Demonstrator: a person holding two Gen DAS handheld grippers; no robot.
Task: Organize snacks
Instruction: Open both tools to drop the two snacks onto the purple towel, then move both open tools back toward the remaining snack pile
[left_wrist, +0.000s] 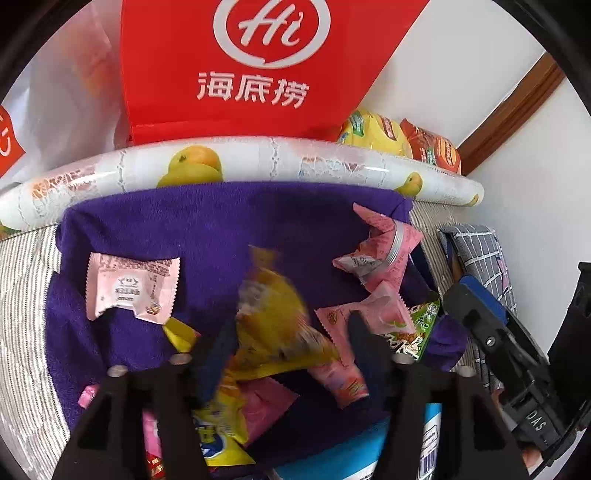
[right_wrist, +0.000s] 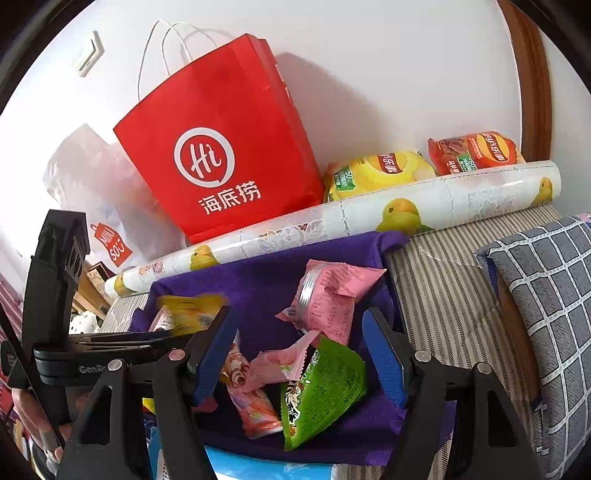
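Observation:
Several snack packets lie on a purple cloth (left_wrist: 184, 229). My left gripper (left_wrist: 286, 343) points down over it, jaws apart. A blurred yellow packet (left_wrist: 273, 317) sits between the fingers, and I see no pad pressing on it. A pale pink wrapper (left_wrist: 129, 288) lies to its left, and pink packets (left_wrist: 384, 254) lie to its right. In the right wrist view my right gripper (right_wrist: 301, 354) stands open above a green packet (right_wrist: 325, 387) and pink packets (right_wrist: 328, 306), holding nothing. The left gripper's black body (right_wrist: 92, 350) enters there from the left, with the yellow packet (right_wrist: 192, 314) at its tip.
A fruit-printed roll (right_wrist: 443, 199) lies along the cloth's far edge. Behind it stand a red paper bag (right_wrist: 221, 147), a yellow chip bag (right_wrist: 376, 170) and a red chip bag (right_wrist: 476, 151). A grey checked pillow (right_wrist: 546, 295) lies right on the striped cover (right_wrist: 443, 288).

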